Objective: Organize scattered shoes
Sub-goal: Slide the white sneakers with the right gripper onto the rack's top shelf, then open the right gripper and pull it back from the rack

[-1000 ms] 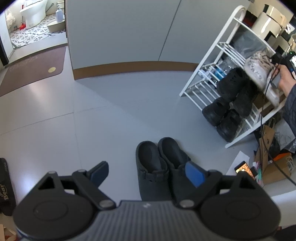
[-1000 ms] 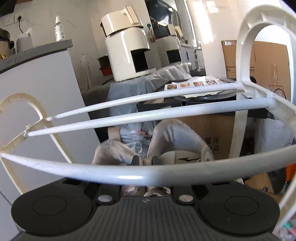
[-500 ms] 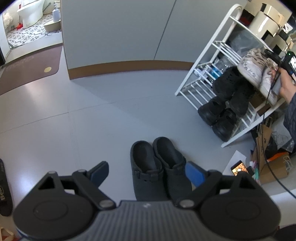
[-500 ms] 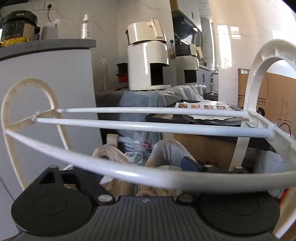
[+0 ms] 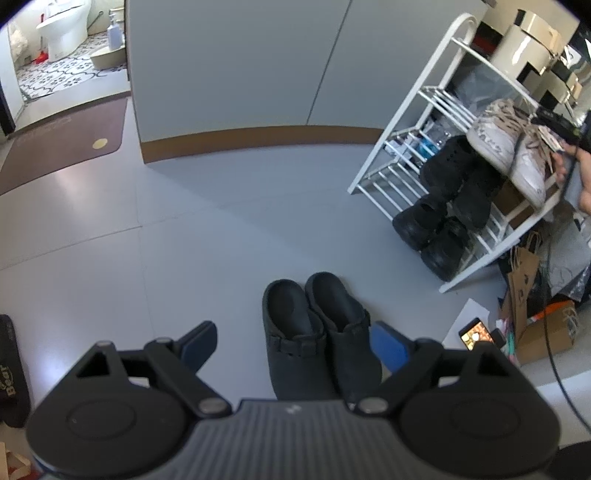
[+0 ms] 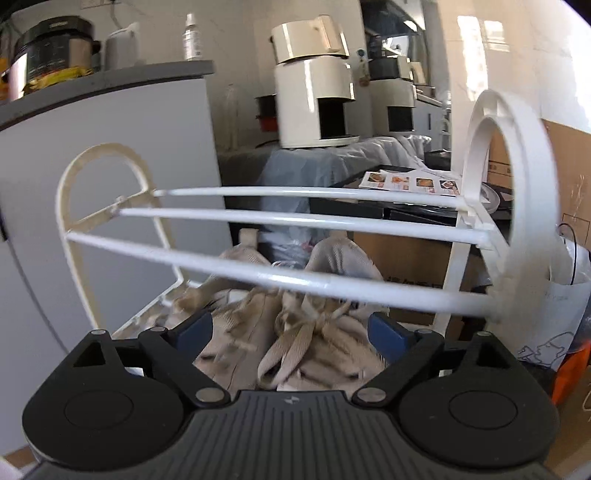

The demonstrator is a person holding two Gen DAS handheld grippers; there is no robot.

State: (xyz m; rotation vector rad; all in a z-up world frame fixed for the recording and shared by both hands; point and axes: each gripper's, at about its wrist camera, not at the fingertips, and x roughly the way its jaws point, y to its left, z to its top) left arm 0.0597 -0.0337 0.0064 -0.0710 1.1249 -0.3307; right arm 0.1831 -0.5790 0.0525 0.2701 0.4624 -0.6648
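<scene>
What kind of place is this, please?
Probably a home entryway beside a kitchen: a white shoe rack on the floor, a bathroom with a toilet through a doorway, and countertop appliances.

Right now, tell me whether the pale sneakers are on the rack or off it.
On it: the pale sneakers lie on a shelf of the white rack, above the black shoes.

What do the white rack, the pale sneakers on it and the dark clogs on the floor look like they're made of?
White rack: probably painted metal tubes or plastic; smooth, glossy, thin round rails.
Pale sneakers: seemingly fabric or suede uppers, matte and scuffed, with flat woven laces.
Dark clogs: likely moulded rubber or foam; uniform matte surface, no visible stitching, a moulded-looking strap.
</scene>
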